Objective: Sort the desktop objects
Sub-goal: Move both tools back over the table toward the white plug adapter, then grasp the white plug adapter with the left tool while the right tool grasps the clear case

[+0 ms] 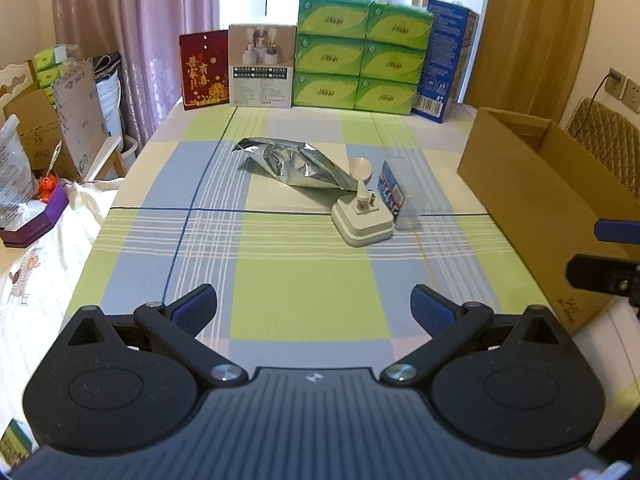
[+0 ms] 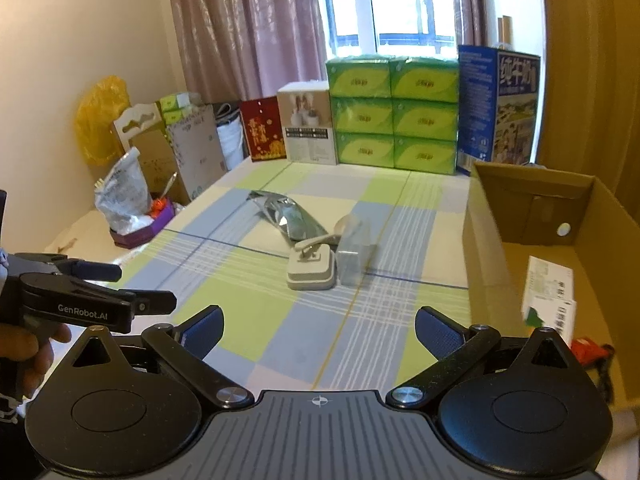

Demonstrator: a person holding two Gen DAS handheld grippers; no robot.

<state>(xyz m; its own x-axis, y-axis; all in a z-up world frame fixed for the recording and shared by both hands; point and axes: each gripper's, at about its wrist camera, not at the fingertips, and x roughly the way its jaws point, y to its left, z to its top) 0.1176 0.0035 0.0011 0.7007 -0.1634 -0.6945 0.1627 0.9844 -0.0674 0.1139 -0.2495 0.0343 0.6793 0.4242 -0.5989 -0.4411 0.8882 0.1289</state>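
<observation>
The table under a checked green, blue and cream cloth point(image 1: 280, 280) fills both views, its far edge lined with stacked green tissue packs point(image 1: 360, 56). At three o'clock stands the open brown cardboard box point(image 1: 532, 184); only the right wrist view sees inside it, where a white printed carton point(image 2: 550, 296) and a red object point(image 2: 586, 350) lie on the floor of the box. Near the table's middle lies a crumpled silver foil pouch point(image 1: 292, 164). Just beside it, toward four o'clock, sits a white square plug adapter point(image 1: 362, 220) with a pale round-headed spoon-like piece point(image 1: 360, 170) leaning on it, and a clear plastic case point(image 1: 400, 194) touches its right side; the blue printed card inside shows only in the left wrist view. The left gripper point(image 1: 314, 306) is spread wide, holding and touching nothing. The right gripper point(image 2: 318, 328) is likewise wide apart and empty. The right wrist view alone shows a hand point(image 2: 34, 344) on the left tool at nine o'clock.
</observation>
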